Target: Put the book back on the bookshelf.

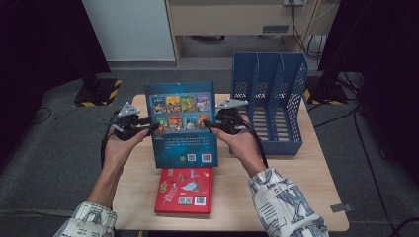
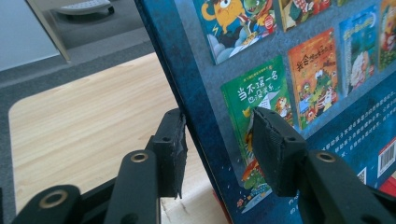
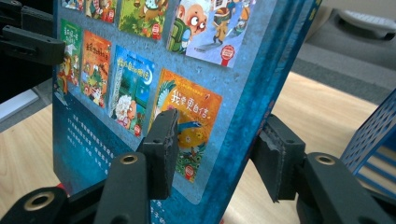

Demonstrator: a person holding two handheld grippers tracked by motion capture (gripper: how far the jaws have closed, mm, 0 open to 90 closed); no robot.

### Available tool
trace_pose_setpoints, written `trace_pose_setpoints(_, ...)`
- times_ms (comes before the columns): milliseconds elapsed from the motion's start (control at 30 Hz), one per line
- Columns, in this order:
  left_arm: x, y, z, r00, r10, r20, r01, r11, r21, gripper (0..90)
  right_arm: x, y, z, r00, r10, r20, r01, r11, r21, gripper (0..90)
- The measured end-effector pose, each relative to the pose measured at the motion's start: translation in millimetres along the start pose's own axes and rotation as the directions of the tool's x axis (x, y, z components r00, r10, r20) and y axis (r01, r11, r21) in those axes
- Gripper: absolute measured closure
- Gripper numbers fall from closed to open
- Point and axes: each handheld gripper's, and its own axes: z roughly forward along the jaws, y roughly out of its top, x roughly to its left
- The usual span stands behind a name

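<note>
A blue picture book [image 1: 182,123] stands upright above the tabletop [image 1: 296,197], its back cover with small cover pictures facing the person, held at both side edges. The left gripper [image 1: 148,127] grasps the book's left edge about halfway up: in the left gripper view one jaw lies behind the edge and the other presses on the back cover over a green cover picture, so the book [image 2: 299,93] sits between the jaws. The right gripper [image 1: 211,126] grasps the opposite edge at a similar height; in the right gripper view one jaw rests on the orange cover picture and the other sits behind the book [image 3: 154,84], clamping its edge. The book's lower edge hangs just over a red book [image 1: 185,190] lying flat on the tabletop near the person. A blue file rack [image 1: 272,103] stands just right of the held book, near the right gripper.
</note>
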Motion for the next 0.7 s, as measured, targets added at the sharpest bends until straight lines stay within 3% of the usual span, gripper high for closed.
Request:
trace_pose_setpoints(433, 7.3, 20.1, 1.6, 0.9995, 0.019, -0.023, -0.020, 0.9997, -0.011, 56.0, -2.4, 11.2, -1.4, 0.9999, 0.002, 0.016, -0.002, 0.999, -0.039, 58.1)
trace_pose_setpoints(700, 7.2, 22.6, 2.0, 0.9993, 0.026, -0.025, -0.027, 0.9993, -0.026, 55.6, -0.6, 14.7, -5.6, 0.9997, -0.011, 0.020, 0.012, 0.999, -0.048, 59.3)
